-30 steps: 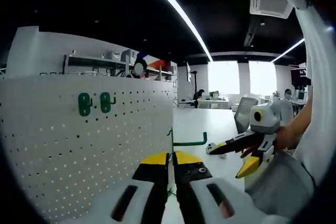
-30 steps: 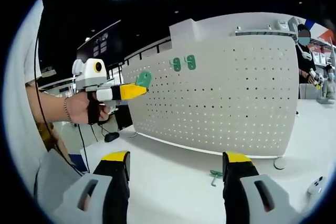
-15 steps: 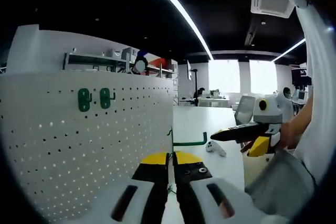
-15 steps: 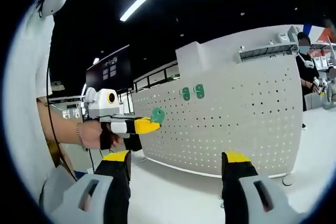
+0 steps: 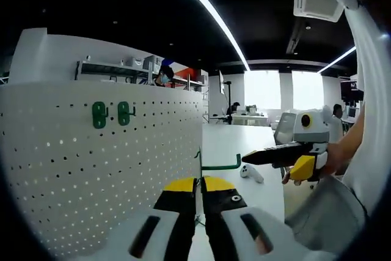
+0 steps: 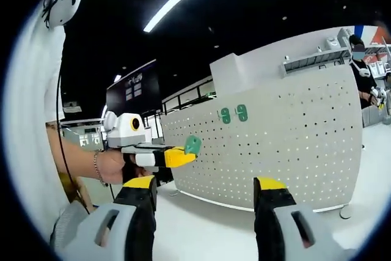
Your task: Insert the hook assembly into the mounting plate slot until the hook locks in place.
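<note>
The white pegboard mounting plate [image 5: 91, 169] [image 6: 287, 132] stands upright, with two green hooks [image 5: 99, 114] [image 6: 225, 115] side by side in its upper rows. My left gripper [image 5: 198, 189] [image 6: 183, 156] is shut on a green hook assembly [image 5: 221, 165] [image 6: 193, 145]. Its back plate shows edge-on between the jaws and its arm sticks out to the right. The hook hangs in the air, apart from the board and below the two mounted hooks. My right gripper [image 6: 205, 191] [image 5: 272, 166] is open with nothing between its jaws.
A white table top [image 5: 232, 145] runs along the board's foot, with a small white object [image 5: 252, 173] lying on it. Behind the board are shelves and a person [image 6: 360, 77]. A hand and sleeve [image 6: 104, 166] hold the left gripper.
The right gripper view has tilted upward, so the table and a loose green hook on it have left that view. The left gripper still holds its hook; the right gripper rose slightly.
</note>
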